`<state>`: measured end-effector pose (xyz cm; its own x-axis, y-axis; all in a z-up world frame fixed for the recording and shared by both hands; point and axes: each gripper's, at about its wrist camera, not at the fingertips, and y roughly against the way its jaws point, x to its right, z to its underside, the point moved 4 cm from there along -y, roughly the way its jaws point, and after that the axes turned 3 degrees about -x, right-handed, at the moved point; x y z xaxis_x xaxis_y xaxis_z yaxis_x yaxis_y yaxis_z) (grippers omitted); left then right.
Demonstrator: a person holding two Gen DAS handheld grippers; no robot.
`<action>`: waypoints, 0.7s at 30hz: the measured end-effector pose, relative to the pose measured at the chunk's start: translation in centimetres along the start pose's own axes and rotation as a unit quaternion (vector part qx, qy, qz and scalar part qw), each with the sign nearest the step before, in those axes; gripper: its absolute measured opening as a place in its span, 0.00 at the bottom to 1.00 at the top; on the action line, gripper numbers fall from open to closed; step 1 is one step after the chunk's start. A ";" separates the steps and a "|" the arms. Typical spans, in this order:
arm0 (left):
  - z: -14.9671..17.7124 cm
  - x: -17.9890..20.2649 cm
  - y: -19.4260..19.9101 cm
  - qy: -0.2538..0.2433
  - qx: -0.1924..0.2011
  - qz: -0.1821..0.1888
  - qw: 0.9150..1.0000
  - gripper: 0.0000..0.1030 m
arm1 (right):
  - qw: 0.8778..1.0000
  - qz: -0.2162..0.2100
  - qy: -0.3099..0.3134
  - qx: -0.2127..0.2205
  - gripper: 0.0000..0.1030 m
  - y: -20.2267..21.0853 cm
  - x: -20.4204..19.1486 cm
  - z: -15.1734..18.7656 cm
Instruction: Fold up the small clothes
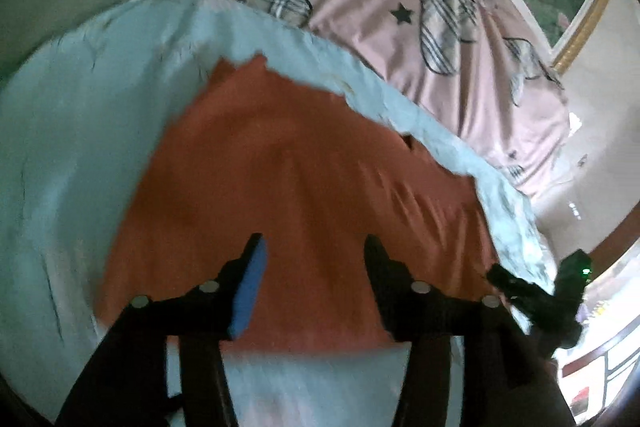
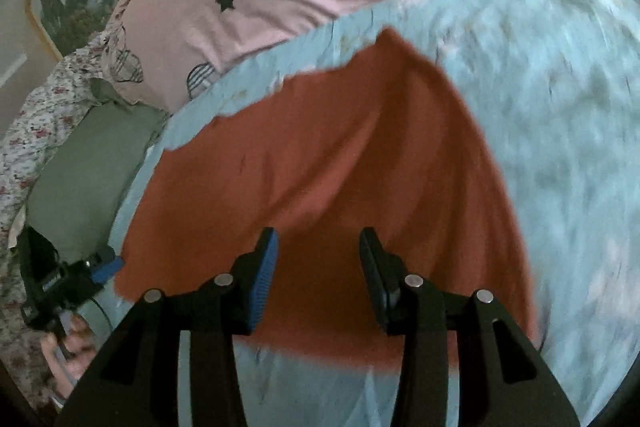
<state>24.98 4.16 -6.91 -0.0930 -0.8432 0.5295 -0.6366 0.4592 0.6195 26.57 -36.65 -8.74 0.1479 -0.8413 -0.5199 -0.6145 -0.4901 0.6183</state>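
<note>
A rust-orange garment [image 1: 288, 187] lies spread nearly flat on a pale blue fuzzy blanket [image 1: 80, 131], its near hem running straight across, its far end narrowing to a rounded point, with soft creases fanning over the right side and a small dark mark near the far right edge.

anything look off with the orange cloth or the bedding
The orange garment lies unevenly on the light blue blanket, its far edge rising to a point, with wrinkles. A small dark mark near that edge may be a hole.
</note>
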 end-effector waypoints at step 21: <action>5.1 -3.3 -1.1 0.116 -0.005 0.020 0.993 0.71 | 0.999 -0.027 -0.005 -0.018 0.47 2.6 -2.4 5.3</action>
<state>22.09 5.05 -12.31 0.0611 -0.7383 0.6717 -0.6286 0.4943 0.6004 20.51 -34.72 -8.98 0.1727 -0.8116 -0.5580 -0.5782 -0.5422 0.6097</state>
